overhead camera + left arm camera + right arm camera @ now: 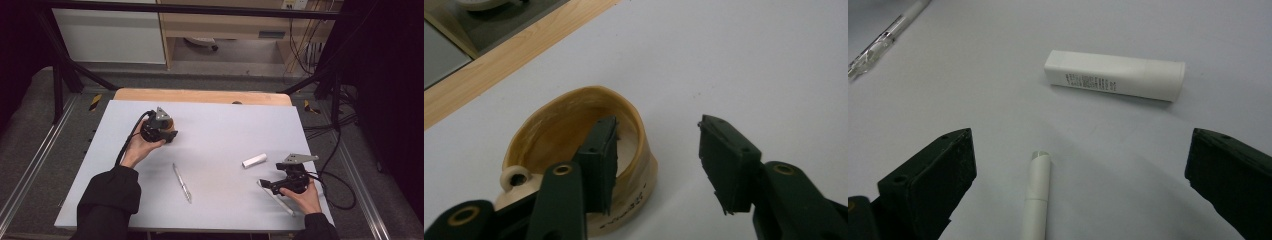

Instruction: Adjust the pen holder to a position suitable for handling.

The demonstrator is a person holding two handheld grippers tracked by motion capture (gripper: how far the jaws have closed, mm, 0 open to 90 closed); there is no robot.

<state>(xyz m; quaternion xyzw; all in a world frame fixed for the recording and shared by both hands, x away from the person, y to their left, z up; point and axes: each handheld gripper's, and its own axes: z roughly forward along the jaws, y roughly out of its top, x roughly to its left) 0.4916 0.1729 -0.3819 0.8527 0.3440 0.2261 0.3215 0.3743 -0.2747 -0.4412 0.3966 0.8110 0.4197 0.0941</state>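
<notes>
left gripper (656, 150): half open, one jaw inside tape roll (569, 130), rim unpinched, base hidden | right gripper (1080, 175): wide, empty; white pen (1038, 200) cut off at 6 o'clock

The grey table (215, 135) carries a tape roll (574, 150), clear pen (182, 182), white tube (254, 160) and white pen (1038, 200).

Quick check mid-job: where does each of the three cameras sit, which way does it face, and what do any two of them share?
High view: above the person's side, looking forward and down on the pale grey table; both forearms and each hand-held gripper show, left hand-held gripper, right hand-held gripper.
Left gripper view: rides the left hand-held gripper, facing the squashed amber tape roll; one jaw inside the ring, one outside.
Right gripper view: rides the right hand-held gripper, facing the white plastic pen between open jaws.
Shared: the white rectangular tube and clear pen appear in high and right gripper views.
</notes>
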